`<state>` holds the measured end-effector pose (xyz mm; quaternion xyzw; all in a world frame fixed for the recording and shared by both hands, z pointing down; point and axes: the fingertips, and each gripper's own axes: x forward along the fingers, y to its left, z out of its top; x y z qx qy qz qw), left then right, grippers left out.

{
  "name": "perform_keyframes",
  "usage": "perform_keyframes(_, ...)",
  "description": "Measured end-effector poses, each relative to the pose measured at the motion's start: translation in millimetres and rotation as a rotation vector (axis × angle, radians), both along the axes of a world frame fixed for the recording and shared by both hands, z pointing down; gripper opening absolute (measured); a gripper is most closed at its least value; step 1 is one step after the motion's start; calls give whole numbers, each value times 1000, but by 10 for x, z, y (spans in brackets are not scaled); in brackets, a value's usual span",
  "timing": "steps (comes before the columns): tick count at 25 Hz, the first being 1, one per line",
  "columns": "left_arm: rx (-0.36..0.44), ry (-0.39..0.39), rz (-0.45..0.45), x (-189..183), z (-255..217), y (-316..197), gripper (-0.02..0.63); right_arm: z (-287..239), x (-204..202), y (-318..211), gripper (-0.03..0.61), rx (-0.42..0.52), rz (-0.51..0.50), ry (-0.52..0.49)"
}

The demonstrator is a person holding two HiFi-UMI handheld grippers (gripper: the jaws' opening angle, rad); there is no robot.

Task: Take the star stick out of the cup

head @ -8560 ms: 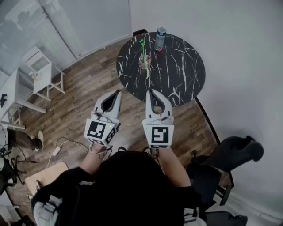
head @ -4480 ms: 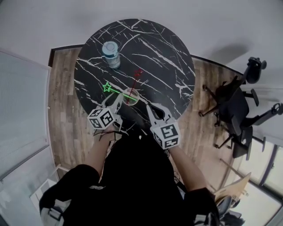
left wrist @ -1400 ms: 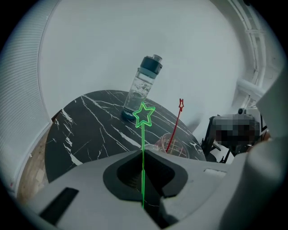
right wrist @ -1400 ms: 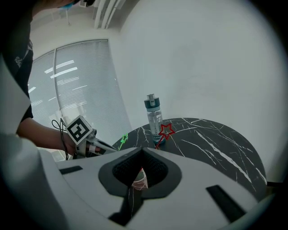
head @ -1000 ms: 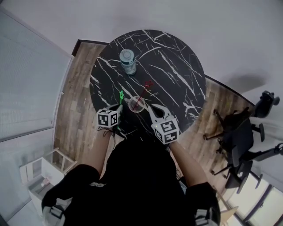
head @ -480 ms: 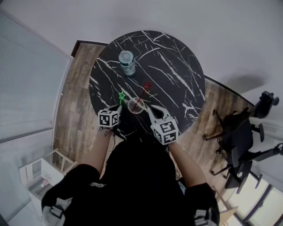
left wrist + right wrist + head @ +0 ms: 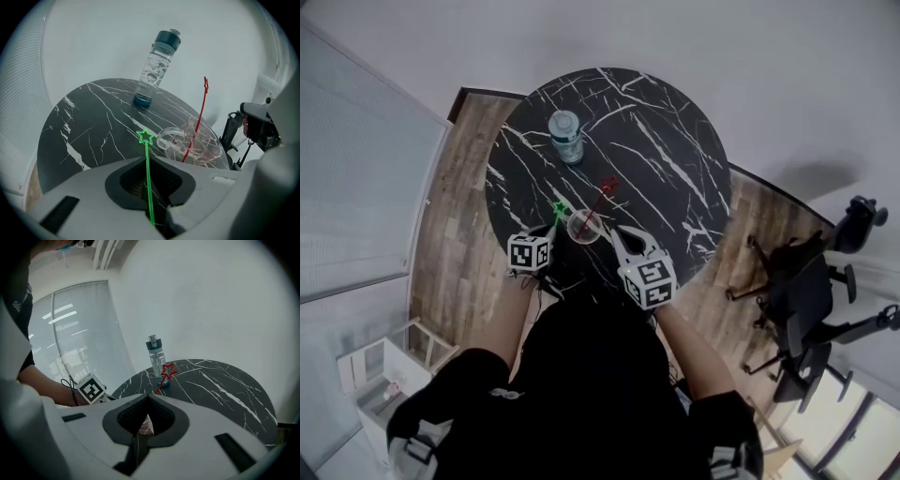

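Note:
A thin green star stick is pinched in my left gripper, which is shut on its lower end. In the left gripper view the green star stick rises from the jaws, outside and left of the clear handled cup. The cup stands near the front edge of the black marble table with a red star stick leaning in it. My right gripper is shut, its tips by the cup's right rim; contact is unclear. The red star shows above those jaws.
A clear water bottle with a teal cap stands upright farther back on the table. A black office chair stands on the wood floor to the right. A wall runs close behind the table, and a window with blinds lies to the left.
Several seconds ago the green stick leaned in the cup with my left gripper at it; now it is out, left of the cup. Over the last second both grippers barely moved.

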<state>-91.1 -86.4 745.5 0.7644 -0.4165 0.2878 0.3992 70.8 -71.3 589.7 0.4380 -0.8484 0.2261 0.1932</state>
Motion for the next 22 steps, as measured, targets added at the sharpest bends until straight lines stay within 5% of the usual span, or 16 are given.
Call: perform_keyframes(22, 144, 57, -100, -118, -549, 219, 0, 151, -49, -307, -3, 4, -65, -5)
